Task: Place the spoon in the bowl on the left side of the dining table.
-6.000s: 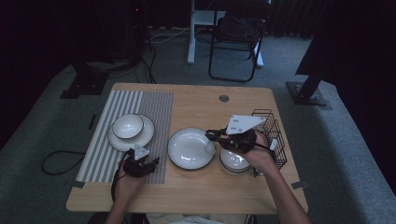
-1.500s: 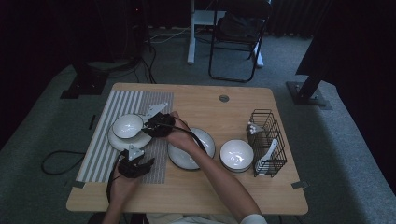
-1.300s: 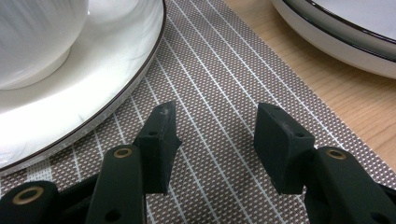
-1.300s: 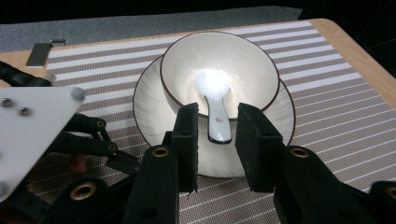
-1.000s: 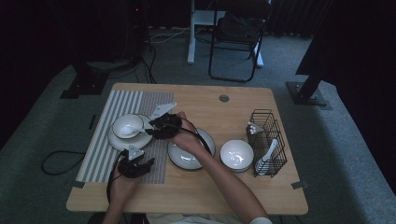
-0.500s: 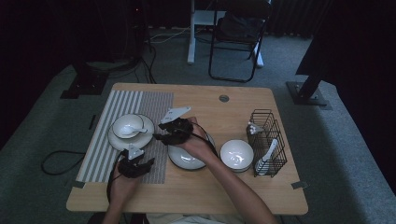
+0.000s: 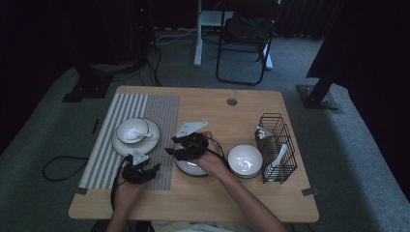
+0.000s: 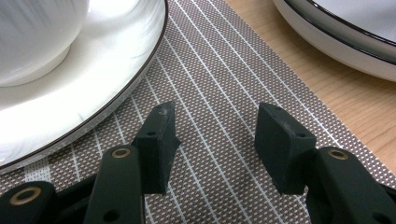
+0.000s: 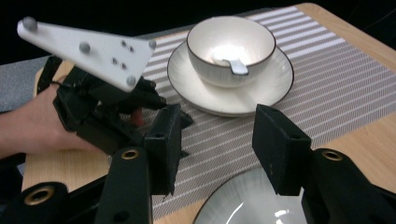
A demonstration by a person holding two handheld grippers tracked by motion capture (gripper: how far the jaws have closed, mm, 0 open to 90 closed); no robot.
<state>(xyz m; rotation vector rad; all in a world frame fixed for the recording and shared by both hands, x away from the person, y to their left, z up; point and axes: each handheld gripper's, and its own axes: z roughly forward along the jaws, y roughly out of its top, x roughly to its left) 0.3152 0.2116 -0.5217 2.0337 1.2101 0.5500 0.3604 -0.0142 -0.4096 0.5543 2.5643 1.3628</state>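
On the striped placemat (image 7: 145,116) I see the small bowl (image 7: 132,130) on its saucer (image 7: 150,140), a white spoon (image 9: 231,63) lying inside it. My right gripper (image 7: 180,147) hangs over the plate (image 7: 193,167), jaws just opened wide, nothing between them. My left gripper (image 8: 212,140) rests on the mat beside the saucer, jaws parted and empty.

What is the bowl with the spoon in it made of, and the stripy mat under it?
The bowl looks like glazed white ceramic: shiny, with a dark rim line. The spoon seems the same. The stripy mat looks like woven plastic or fabric, matte, with a mesh weave.
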